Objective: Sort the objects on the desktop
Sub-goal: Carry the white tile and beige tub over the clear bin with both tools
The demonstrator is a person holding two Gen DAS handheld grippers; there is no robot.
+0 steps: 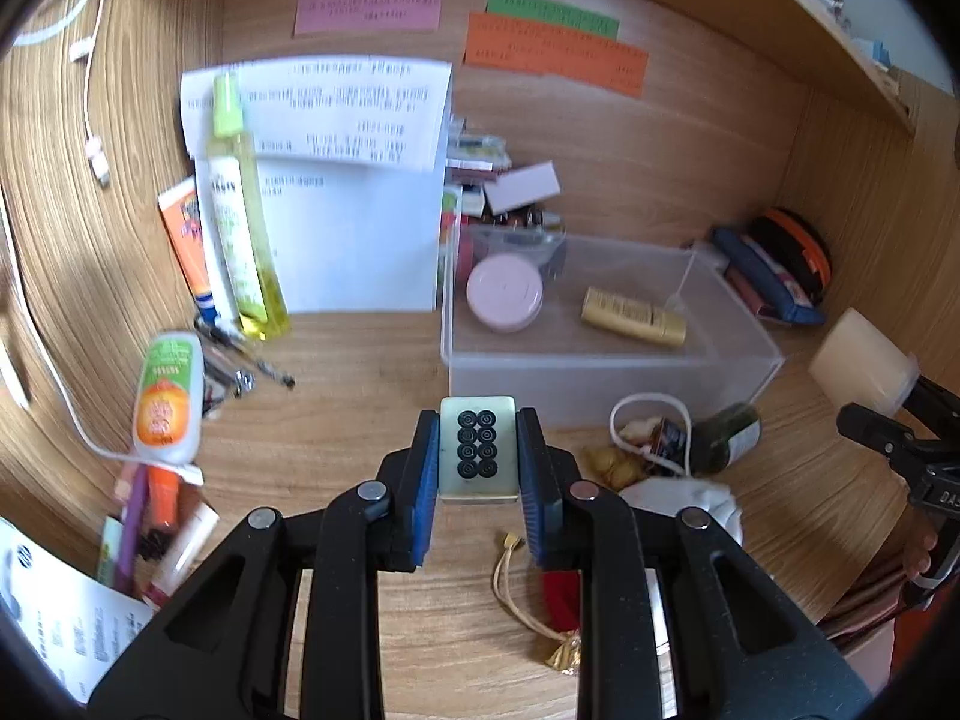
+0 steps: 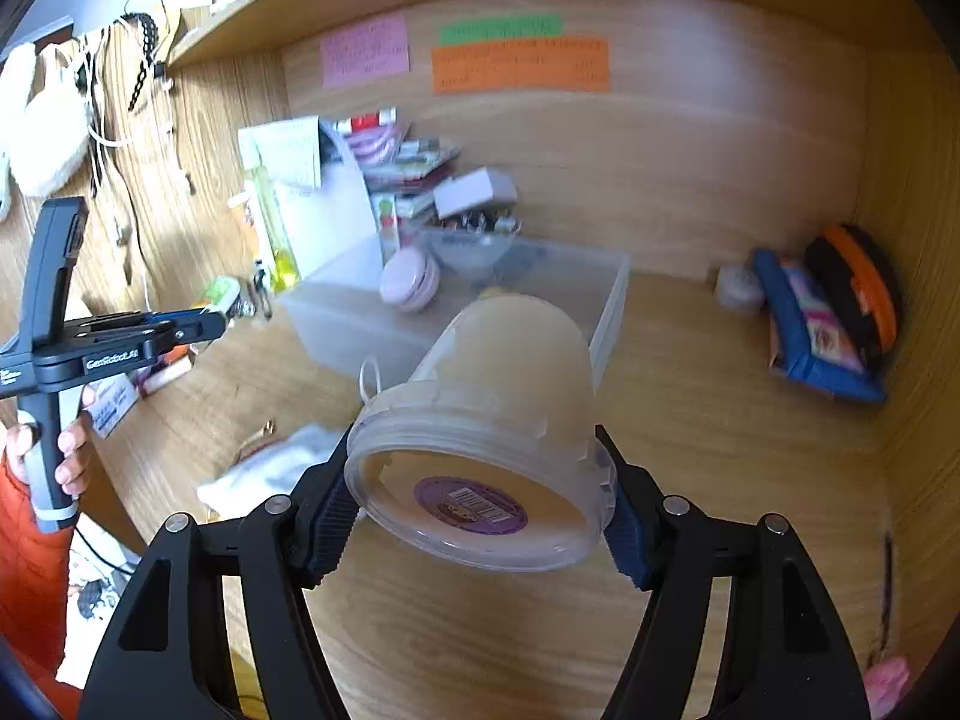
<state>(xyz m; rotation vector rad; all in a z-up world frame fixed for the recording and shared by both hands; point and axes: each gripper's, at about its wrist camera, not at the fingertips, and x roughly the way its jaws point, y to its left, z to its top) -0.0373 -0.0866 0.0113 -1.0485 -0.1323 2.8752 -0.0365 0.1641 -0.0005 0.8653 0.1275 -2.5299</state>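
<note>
- The left gripper held a pale green mahjong tile with eight black circles between its blue pads, above the wooden desk, just in front of the clear plastic storage box.
- The right gripper was closed on a translucent round plastic tub with a purple label on its lid; the tub was tilted, its lid toward the camera.
- Inside the box lay a round pink jar and a gold tube, apart from each other.
- A white cloth lay on the desk near the left gripper's right finger.
- A yellow-green bottle leaned against white papers left of the box.
</note>
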